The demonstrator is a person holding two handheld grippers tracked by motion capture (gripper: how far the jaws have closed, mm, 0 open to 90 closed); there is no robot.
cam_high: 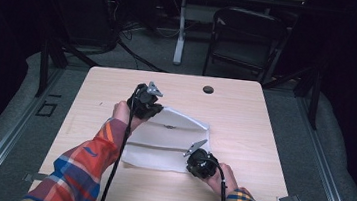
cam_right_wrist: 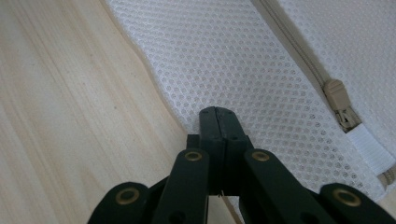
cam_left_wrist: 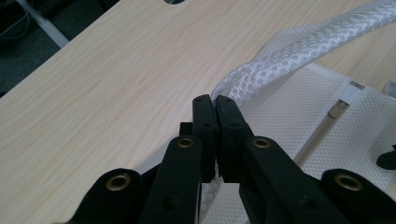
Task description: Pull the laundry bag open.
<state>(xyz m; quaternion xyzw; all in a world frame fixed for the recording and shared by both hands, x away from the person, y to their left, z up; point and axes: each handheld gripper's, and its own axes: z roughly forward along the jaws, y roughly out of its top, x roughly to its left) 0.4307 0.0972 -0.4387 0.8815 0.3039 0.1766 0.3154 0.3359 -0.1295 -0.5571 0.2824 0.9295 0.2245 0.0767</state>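
Note:
A white mesh bag (cam_high: 162, 139) with a beige zipper (cam_right_wrist: 338, 95) lies on the light wood table (cam_high: 244, 122). My left gripper (cam_high: 158, 110) is at the bag's far left corner, shut on the mesh edge. In the left gripper view a rolled fold of mesh (cam_left_wrist: 299, 51) rises from the closed tips (cam_left_wrist: 215, 100), lifted off the table. My right gripper (cam_high: 190, 157) is at the bag's near right corner. Its jaws (cam_right_wrist: 217, 112) are closed on the bag's edge where the mesh (cam_right_wrist: 233, 56) meets the wood.
A dark round grommet (cam_high: 208, 89) sits near the table's far edge. Beyond the table stand a black folding chair (cam_high: 243, 37) and a white desk leg (cam_high: 180, 30). A metal clip (cam_high: 288, 200) is at the near right corner. Bare wood lies to the bag's left and right.

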